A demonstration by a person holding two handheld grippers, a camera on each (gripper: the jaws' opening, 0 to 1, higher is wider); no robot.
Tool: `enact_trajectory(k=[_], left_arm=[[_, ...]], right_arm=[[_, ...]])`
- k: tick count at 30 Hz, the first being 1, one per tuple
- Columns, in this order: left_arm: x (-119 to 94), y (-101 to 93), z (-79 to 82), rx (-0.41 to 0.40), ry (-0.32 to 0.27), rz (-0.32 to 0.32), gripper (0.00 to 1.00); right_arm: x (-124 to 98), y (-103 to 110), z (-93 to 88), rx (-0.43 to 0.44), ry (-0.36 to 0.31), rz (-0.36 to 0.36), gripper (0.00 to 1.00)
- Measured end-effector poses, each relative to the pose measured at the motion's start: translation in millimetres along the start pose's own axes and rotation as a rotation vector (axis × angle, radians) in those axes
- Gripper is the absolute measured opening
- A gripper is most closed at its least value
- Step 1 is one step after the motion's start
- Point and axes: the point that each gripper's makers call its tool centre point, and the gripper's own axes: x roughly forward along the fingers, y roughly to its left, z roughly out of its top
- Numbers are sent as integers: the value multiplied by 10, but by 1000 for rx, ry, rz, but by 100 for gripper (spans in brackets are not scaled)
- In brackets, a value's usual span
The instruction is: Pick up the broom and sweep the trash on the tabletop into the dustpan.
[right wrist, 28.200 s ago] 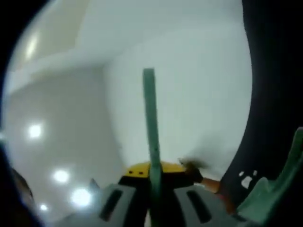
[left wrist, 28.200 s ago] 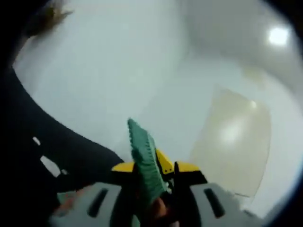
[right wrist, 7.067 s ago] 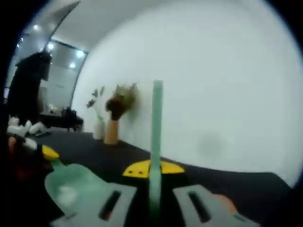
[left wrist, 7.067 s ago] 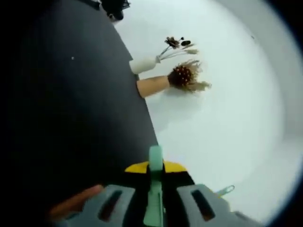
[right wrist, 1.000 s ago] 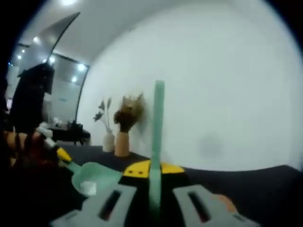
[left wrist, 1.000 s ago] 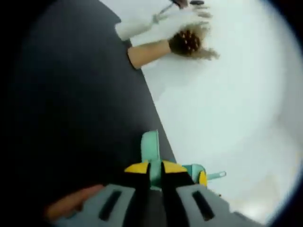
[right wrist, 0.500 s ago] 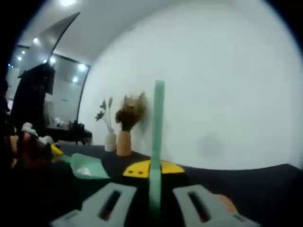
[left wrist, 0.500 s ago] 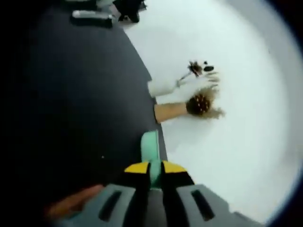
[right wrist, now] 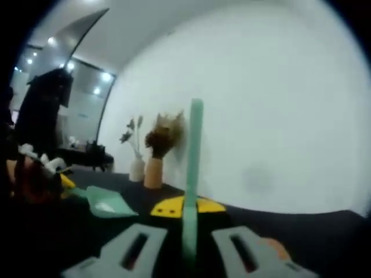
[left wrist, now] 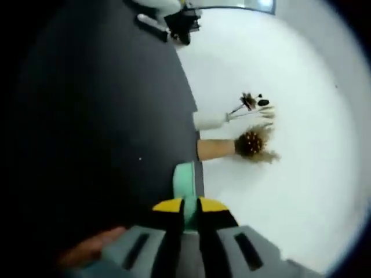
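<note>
In the right gripper view, the broom handle (right wrist: 192, 174) rises as a thin green bar from the bottom centre of the frame up past the middle. Our right gripper (right wrist: 184, 227) is closed on it, its yellow-tipped jaws pressed against the handle from both sides. The broom's head is hidden from us.

At the lower left of that view lies the green dustpan (right wrist: 105, 202), its flat scoop facing us with a small pale scrap of trash (right wrist: 105, 205) on it. It sits low over the dark table (right wrist: 324, 231), though we cannot tell whether it touches the surface. The left gripper (right wrist: 62, 183) meets it at the far left edge, showing a yellow tip, with a hand (right wrist: 26, 174) blurred behind.

In the left gripper view, the dustpan handle (left wrist: 185, 188) pokes up as a short green stub from between the jaws at the lower centre, and our left gripper (left wrist: 186, 209) is clamped shut on it. A fingertip (left wrist: 93, 250) shows at the lower left.

Further out, a tan vase (right wrist: 153, 172) with dried brown flowers and a white vase (right wrist: 137, 168) with thin stems stand side by side at the table's edge against the white wall (right wrist: 278, 104). The same pair, tan vase (left wrist: 215, 149) and white vase (left wrist: 210, 120), appears right of centre in the left gripper view.
</note>
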Motion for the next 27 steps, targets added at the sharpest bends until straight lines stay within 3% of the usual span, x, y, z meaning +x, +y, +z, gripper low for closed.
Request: enact_trajectory(k=[8, 9, 11, 15, 18, 20, 23, 25, 27], left_arm=[[139, -46, 85, 12, 38, -25, 11], [133, -54, 55, 19, 65, -28, 13], [107, -115, 79, 29, 56, -56, 24], [39, -168, 208, 58, 28, -76, 37], [-31, -152, 389, 70, 9, -84, 30], [-3, -145, 538, 80, 3, -93, 28], [63, -130, 673, 163, 12, -106, 32], [121, -129, 643, 250, 60, -109, 39], [172, -183, 666, 354, 55, -138, 43]], right_arm=[[8, 14, -2, -11, 1, 6, 5], [12, 19, -7, -14, 2, 7, 5], [12, 52, 6, -25, -1, 17, 5], [32, 248, 199, -98, -57, 86, 5], [133, 472, 296, -120, -72, 162, 5], [265, 672, 261, -146, -50, 222, 5], [435, 841, 162, -235, -16, 259, 5], [521, 960, 139, -238, -17, 276, 5], [610, 1082, 140, -219, -24, 301, 5]])
